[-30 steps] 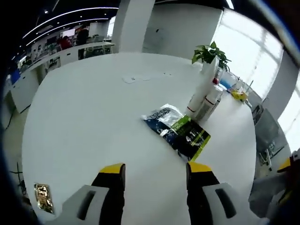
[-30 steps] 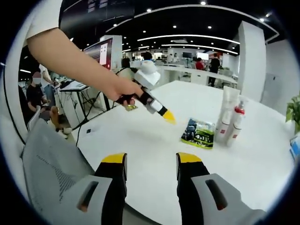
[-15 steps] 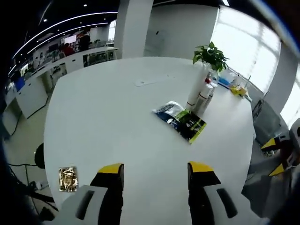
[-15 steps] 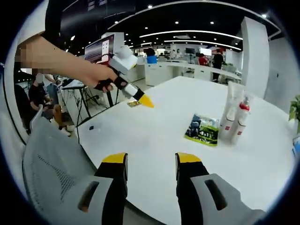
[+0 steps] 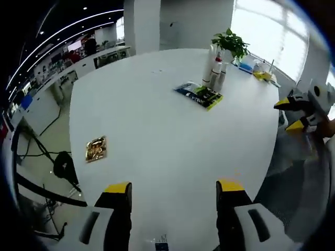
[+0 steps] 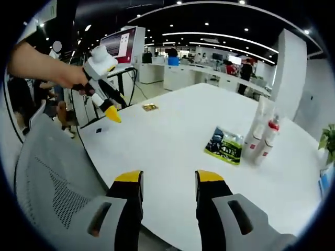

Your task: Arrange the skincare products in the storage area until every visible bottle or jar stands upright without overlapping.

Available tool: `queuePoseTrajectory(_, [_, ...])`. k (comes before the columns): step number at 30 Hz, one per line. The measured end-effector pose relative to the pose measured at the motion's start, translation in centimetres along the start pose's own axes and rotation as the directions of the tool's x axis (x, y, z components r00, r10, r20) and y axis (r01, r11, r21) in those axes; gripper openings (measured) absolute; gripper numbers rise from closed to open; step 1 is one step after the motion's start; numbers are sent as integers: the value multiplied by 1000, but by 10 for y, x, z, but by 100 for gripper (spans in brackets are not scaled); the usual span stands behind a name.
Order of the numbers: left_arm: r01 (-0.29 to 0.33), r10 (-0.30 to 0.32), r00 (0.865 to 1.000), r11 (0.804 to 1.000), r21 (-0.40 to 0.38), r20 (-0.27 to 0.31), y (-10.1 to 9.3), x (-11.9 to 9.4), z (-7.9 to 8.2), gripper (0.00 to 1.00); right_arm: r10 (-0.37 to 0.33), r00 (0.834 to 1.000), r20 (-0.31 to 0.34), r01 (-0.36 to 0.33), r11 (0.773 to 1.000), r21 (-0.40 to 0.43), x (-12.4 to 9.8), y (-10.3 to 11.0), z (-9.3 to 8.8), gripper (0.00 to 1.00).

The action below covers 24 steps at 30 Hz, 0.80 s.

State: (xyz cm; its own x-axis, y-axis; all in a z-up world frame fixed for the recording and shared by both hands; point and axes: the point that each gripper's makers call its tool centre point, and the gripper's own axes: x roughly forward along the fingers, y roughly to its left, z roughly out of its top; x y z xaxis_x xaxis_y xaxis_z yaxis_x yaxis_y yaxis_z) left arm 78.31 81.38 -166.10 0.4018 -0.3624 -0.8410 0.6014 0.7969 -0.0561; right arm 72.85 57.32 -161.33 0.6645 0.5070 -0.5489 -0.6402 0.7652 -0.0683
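Tongs (image 5: 173,189) now farther from bottles (image 5: 215,71)

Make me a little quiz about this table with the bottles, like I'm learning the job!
1. True or false: the tall white tube and the red-capped bottle stand upright.
2. What lies flat next to them? A) green-and-blue packet B) a cup C) a book
3. Fill in: both the left gripper and the right gripper have their jaws ____.

Key: 1 true; 2 A; 3 open.
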Motion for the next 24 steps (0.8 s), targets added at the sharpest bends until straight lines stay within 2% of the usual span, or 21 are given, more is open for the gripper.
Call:
queuePoseTrajectory(3, [-40,41,997,999,9,-71,10,-4,-25,67,-1,1000,-3,1,1000,-7,0,0,0,37])
queuePoseTrajectory(6, [-41,39,994,999,-15,-100,13,-2,-44,67,-2,1000,-12,2,1000,-10,1,1,-2,37])
queuePoseTrajectory(9, [-61,60,985,998,-3,-164,21,-2,-68,65,-3,1000,-25,3,1000,-13,2,0,-5,37])
queuePoseTrajectory(11, [-60,60,983,998,1,-175,25,1,-78,64,-5,1000,-30,4,1000,-14,2,0,-6,37])
queuePoseTrajectory(14, [-62,64,977,998,15,-202,27,2,-87,58,-6,999,-33,6,1000,-15,1,0,-6,37])
queuePoseTrajectory(16, [-68,82,969,995,69,-232,31,3,-95,54,-8,999,-35,7,1000,-17,1,0,-7,37])
queuePoseTrajectory(20, [-72,91,964,994,85,-249,32,7,-102,54,-13,999,-46,12,1000,-26,2,0,-9,37])
queuePoseTrajectory(23, [-75,99,956,992,96,-277,33,9,-110,53,-17,998,-56,15,999,-31,2,-1,-10,37])
queuePoseTrajectory(24, [-68,88,962,994,86,-257,33,10,-107,52,-17,998,-57,15,999,-31,2,-1,-11,37])
